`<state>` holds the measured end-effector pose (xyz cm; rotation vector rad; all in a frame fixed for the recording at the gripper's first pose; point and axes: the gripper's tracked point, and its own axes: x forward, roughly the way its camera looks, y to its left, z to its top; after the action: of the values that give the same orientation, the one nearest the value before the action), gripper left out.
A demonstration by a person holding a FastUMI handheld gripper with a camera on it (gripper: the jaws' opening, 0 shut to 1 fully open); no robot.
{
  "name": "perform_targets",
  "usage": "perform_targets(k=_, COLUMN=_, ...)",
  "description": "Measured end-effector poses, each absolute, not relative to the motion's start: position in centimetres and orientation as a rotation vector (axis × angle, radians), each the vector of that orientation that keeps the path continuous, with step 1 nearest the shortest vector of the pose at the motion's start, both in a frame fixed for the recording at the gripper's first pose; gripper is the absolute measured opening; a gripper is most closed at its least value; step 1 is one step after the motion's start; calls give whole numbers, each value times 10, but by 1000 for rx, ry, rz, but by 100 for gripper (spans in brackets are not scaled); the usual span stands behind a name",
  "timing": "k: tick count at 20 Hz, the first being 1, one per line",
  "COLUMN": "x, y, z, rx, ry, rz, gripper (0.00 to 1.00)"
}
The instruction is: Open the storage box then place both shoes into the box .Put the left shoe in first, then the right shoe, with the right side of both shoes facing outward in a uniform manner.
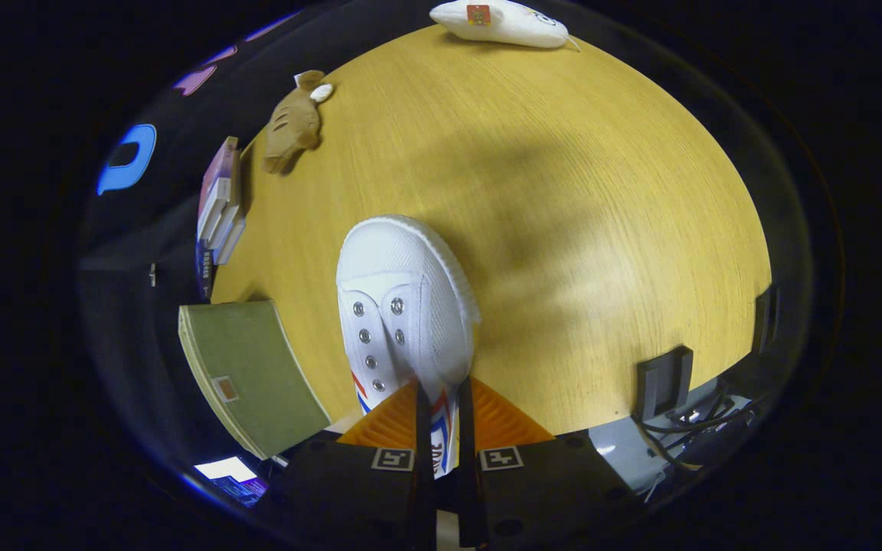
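A white canvas shoe with metal eyelets and red and blue side stripes hangs above the wooden table, toe pointing away from me. My gripper is shut on the shoe's rear upper, which is pinched thin between both fingers. The heel end is hidden behind the fingers.
A green box lid or flat box lies left of the fingers near the table edge. A stack of books sits beyond it. A brown plush toy and a white plush toy lie at the far side. Black brackets clamp the table's right edge.
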<state>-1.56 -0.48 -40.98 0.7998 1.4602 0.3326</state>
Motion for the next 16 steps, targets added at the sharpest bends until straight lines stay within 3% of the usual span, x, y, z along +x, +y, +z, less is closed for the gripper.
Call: perform_targets(k=16, x=-9, y=2, z=-424, rx=827, ry=1325, rz=716, gripper=16)
